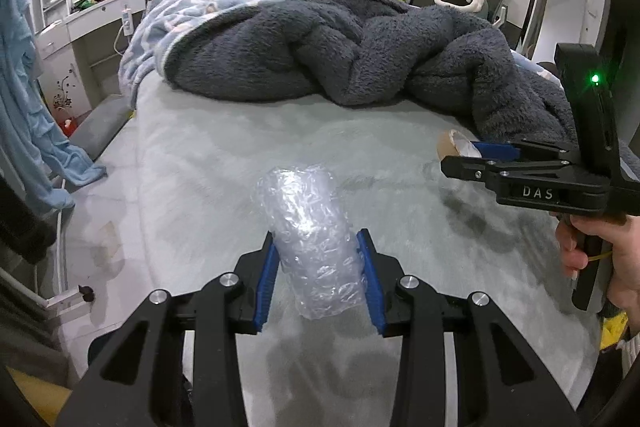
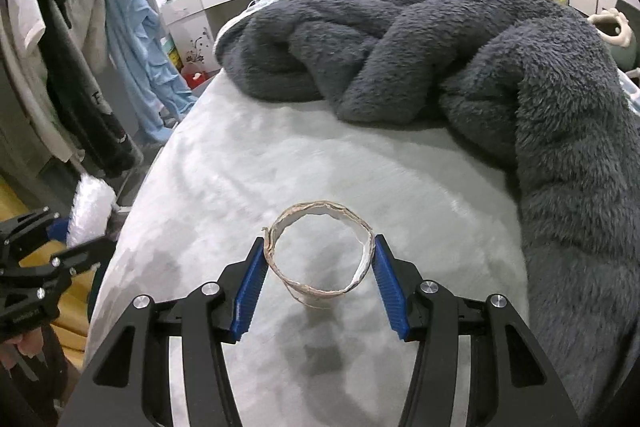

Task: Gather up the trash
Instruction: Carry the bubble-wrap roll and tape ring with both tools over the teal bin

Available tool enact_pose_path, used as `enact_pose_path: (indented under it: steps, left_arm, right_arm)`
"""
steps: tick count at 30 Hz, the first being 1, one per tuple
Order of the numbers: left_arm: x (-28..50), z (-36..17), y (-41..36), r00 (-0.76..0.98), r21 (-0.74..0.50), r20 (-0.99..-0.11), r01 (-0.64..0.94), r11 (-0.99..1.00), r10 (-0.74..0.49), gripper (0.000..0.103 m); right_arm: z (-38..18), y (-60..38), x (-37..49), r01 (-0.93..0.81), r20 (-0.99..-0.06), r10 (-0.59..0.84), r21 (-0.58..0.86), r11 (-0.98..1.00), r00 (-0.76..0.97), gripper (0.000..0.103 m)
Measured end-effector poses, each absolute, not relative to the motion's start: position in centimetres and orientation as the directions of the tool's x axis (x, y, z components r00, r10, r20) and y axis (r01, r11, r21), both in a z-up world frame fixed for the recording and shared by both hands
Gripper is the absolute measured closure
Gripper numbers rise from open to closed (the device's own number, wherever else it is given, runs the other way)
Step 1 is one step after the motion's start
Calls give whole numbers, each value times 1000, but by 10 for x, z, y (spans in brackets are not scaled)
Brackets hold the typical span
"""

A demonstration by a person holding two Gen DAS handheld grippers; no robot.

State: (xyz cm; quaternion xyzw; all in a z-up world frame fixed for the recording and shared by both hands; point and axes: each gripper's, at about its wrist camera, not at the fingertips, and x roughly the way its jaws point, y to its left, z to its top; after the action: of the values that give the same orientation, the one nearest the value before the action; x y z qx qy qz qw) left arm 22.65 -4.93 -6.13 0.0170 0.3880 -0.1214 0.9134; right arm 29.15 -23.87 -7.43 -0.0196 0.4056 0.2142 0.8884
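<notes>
Bubble wrap and cardboard ring, both lifted off the bed [image 1: 208, 155].
Your left tool [image 1: 318, 277] pinches the bubble wrap roll [image 1: 314, 239] at lower centre; your right tool [image 2: 320, 281] pinches the cardboard ring [image 2: 320, 251].

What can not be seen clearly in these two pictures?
- Left wrist view: the near end of the bubble wrap roll is hidden by the left gripper.
- Same view: the cardboard ring is mostly hidden by the right gripper.
- Both views: no trash bin shows.

Bubble-wrap roll [image 1: 316, 247]: glossy clear plastic. Tape core [image 2: 320, 253]: rough frayed cardboard. Blanket [image 2: 460, 67], 12 o'clock: fluffy grey fleece.
</notes>
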Motion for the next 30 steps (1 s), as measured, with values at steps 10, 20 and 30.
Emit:
enact_pose_path:
  steps: [10,20,30]
  left_arm:
    - [196,-53,-19,684,-46,-710,190,981,-166,62]
    - [184,-66,17,655,-40,-747,120,992,-110,62]
    - [181,-78,54,626,-48,-777,39,998,-62,62]
  right_arm:
    - [-61,-220,281,-418,-736,369,129,899,568,49]
    - [-54,-197,260,-442,-748,376,124,888,546,49]
    - [-39,-152,237,-500,-758,395,105,859,520,49]
